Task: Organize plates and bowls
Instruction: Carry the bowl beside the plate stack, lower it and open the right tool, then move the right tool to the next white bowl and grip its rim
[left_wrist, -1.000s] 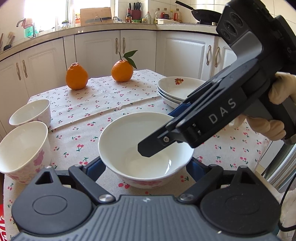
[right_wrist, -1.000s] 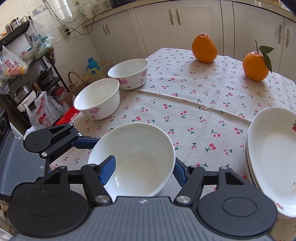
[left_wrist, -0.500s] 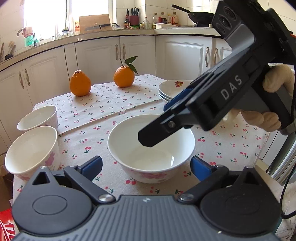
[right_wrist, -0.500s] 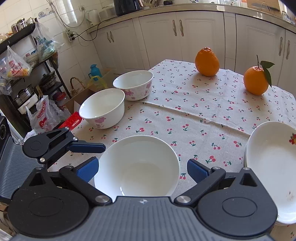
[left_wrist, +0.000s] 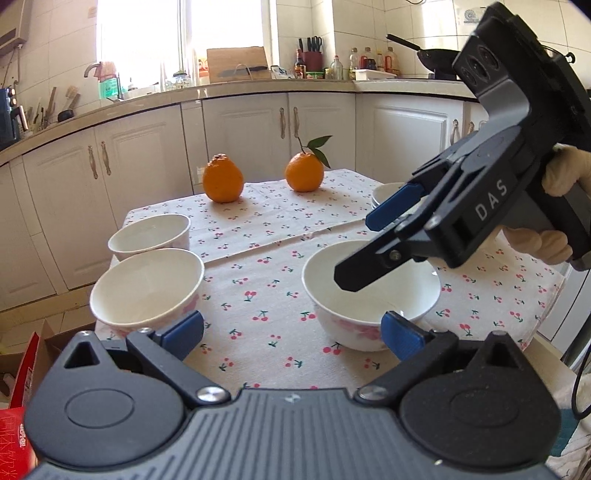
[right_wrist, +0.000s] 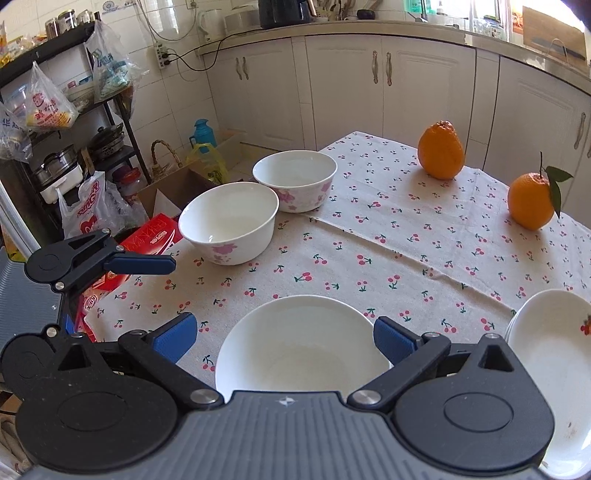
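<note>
A white bowl with pink flowers (left_wrist: 369, 299) stands on the cherry-print tablecloth (left_wrist: 266, 280), near the front edge. My left gripper (left_wrist: 291, 332) is open and drawn back. Its right finger is just in front of the bowl, and only cloth lies between its fingers. My right gripper (right_wrist: 286, 339) is open, hovering over the same bowl (right_wrist: 303, 350) without touching it. From the left wrist it shows as a black tool (left_wrist: 354, 249) slanting down over the bowl. Two more flowered bowls (right_wrist: 229, 221) (right_wrist: 295, 181) sit side by side at the left. A plate stack (right_wrist: 546, 362) lies at the right.
Two oranges (left_wrist: 222, 182) (left_wrist: 303, 173) rest at the far side of the table. A gloved hand (left_wrist: 554, 173) holds the right gripper's handle. White cabinets (left_wrist: 147, 173) ring the table. A red box (right_wrist: 147, 236) and bags sit on the floor past the left table edge.
The right gripper let go of the front bowl's rim and opened wide. The left gripper widened too. Both drew back and up, the left one also shifting left. The bowl stays on the cloth.
</note>
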